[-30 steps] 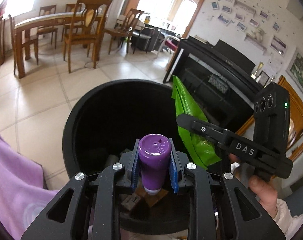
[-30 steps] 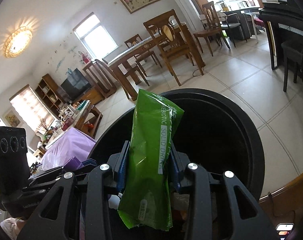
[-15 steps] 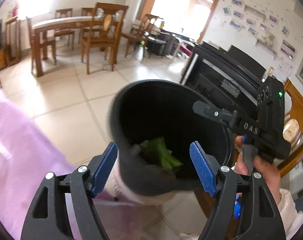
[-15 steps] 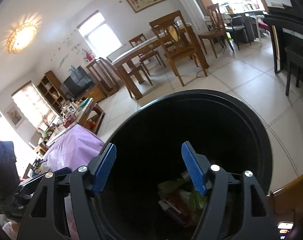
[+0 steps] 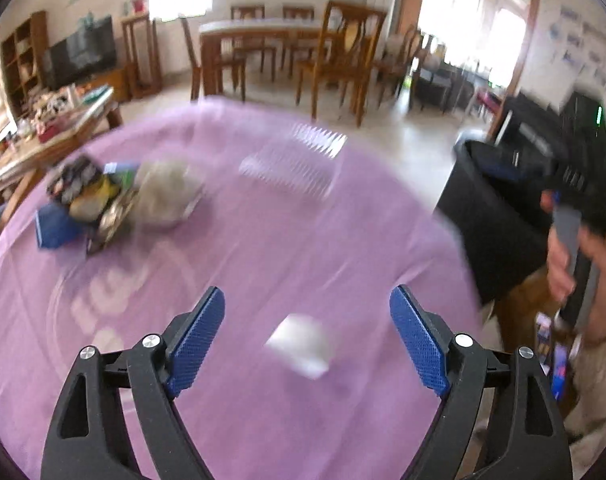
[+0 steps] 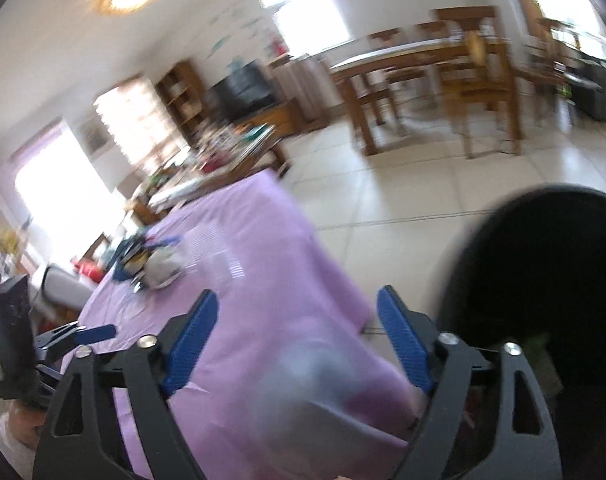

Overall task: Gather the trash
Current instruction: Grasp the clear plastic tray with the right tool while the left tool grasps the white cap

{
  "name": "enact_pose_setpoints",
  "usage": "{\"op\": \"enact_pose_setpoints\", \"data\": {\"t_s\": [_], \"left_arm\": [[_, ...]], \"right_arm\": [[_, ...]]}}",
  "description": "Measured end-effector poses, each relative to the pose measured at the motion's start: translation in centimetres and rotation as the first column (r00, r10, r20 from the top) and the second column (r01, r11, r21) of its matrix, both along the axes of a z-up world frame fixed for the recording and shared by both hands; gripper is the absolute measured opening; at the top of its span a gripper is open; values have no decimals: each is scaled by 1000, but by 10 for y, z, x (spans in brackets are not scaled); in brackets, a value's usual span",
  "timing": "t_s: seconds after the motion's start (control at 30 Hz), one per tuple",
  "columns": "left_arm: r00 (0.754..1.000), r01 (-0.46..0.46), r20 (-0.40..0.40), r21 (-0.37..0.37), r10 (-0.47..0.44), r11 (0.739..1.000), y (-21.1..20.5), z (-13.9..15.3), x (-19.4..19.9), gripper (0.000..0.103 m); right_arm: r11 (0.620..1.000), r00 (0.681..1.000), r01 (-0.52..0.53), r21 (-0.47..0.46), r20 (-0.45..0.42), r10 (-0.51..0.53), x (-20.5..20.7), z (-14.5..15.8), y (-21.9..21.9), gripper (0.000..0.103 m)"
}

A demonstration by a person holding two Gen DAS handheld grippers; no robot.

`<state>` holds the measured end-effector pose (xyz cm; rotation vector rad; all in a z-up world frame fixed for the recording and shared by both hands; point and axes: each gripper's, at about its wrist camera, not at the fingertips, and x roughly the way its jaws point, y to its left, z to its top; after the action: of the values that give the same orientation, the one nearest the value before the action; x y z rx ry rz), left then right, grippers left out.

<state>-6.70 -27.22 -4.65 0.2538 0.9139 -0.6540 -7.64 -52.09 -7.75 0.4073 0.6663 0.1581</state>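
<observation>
The nearest piece of trash is a small white crumpled scrap [image 5: 299, 345] lying on the purple-covered desk [image 5: 343, 240], just ahead of the left gripper [image 5: 307, 332] and between the lines of its two fingers. It is too blurred to give a long axis. That gripper is empty, its jaws opening and already wide, so the left hand looks better placed for this piece.

The right gripper [image 6: 297, 336] is also empty with jaws opening wide. It hangs by the desk's corner, with the black trash bin [image 6: 543, 280] to its right.

The main heap of wrappers and crumpled paper [image 5: 115, 200] sits well apart, toward the far left of the desk. Nothing stands between the left gripper and the white scrap; the bin [image 5: 499, 220] stands off the desk's right edge.
</observation>
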Motion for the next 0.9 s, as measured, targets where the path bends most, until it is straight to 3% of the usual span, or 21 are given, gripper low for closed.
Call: {"op": "enact_pose_setpoints", "data": {"t_s": [0.13, 0.27, 0.37, 0.43, 0.47, 0.57, 0.7, 0.9], "left_arm": [[999, 12, -52, -7, -13, 1000, 14, -11, 13, 79], [994, 50, -92, -23, -52, 998, 14, -18, 15, 56], [996, 54, -71, -16, -55, 998, 10, -21, 21, 37], [996, 50, -78, -30, -52, 998, 10, -21, 22, 38], [996, 48, -75, -32, -50, 998, 10, -21, 22, 37], [998, 43, -52, -28, -45, 999, 11, -19, 19, 38], [999, 37, -1, -27, -37, 999, 8, -10, 17, 37], [997, 66, 42, -30, -65, 997, -8, 3, 11, 38]], "right_arm": [[993, 994, -109, -52, -24, 108, 43, 4, 50, 86], [979, 985, -169, -111, -63, 163, 86, 10, 81, 86], [967, 977, -196, -163, -114, 178, 112, 7, 99, 85], [961, 971, -212, -178, -151, 186, 122, -1, 105, 80], [958, 967, -222, -181, -169, 192, 125, -6, 108, 68], [954, 957, -236, -185, -212, 196, 129, -18, 106, 42], [963, 960, -231, -139, -197, 201, 120, -23, 99, 38], [984, 979, -178, -14, -105, 175, 82, -6, 67, 32]]}}
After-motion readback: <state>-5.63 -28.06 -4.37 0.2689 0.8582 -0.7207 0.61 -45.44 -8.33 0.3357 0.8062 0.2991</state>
